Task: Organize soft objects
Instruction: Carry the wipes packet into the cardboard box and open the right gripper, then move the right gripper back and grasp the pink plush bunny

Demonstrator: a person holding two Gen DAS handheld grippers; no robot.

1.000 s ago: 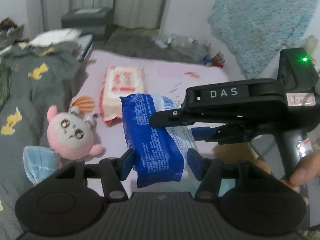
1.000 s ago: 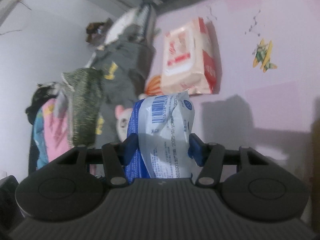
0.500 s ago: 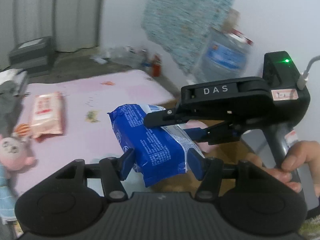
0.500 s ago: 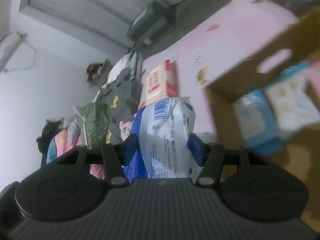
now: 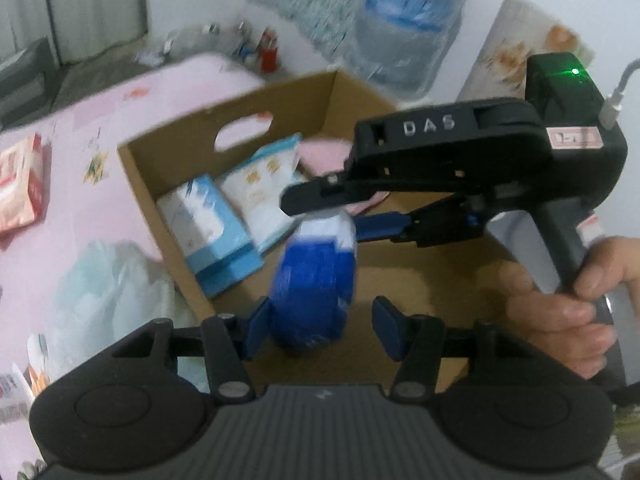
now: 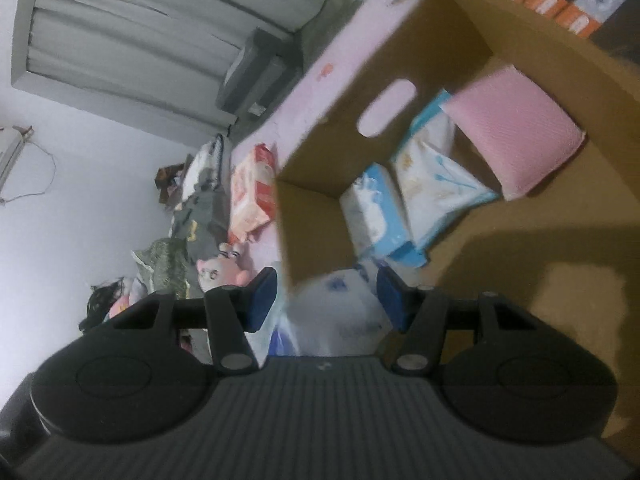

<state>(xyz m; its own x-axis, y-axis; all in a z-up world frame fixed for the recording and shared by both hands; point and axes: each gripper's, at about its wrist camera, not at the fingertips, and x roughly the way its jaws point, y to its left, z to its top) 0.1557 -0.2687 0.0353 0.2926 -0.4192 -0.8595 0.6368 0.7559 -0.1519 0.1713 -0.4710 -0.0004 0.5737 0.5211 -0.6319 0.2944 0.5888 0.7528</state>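
The blue packet (image 5: 312, 280) is held above the open cardboard box (image 5: 160, 168), over the bare part of the box floor. Its image is blurred, so the print on it cannot be read.

The right tool (image 6: 326, 294) is closed on the upper end of the blue packet at a medium width; the packet fills the gap between its blue pads. The handle of this tool is gripped by the person's right hand (image 5: 568, 304).

The left tool (image 5: 322, 326) is set at the lower end of the same packet. Its jaws have just been closing, with the packet between them. The left-side pad is at the packet's edge, while the right-side pad stands clear of it, so no grip is made by this tool.

Inside the box, two light-blue tissue packs (image 5: 208, 236) are leaned side by side against the wall with the handle cut-out. A pink cushion (image 6: 516, 132) is propped just beside them.

The box is placed against the pink bed (image 5: 80, 200). A red-and-white wipes pack (image 5: 20, 184) and a pink plush toy (image 6: 218, 272) are left on the bed, well apart from the box.
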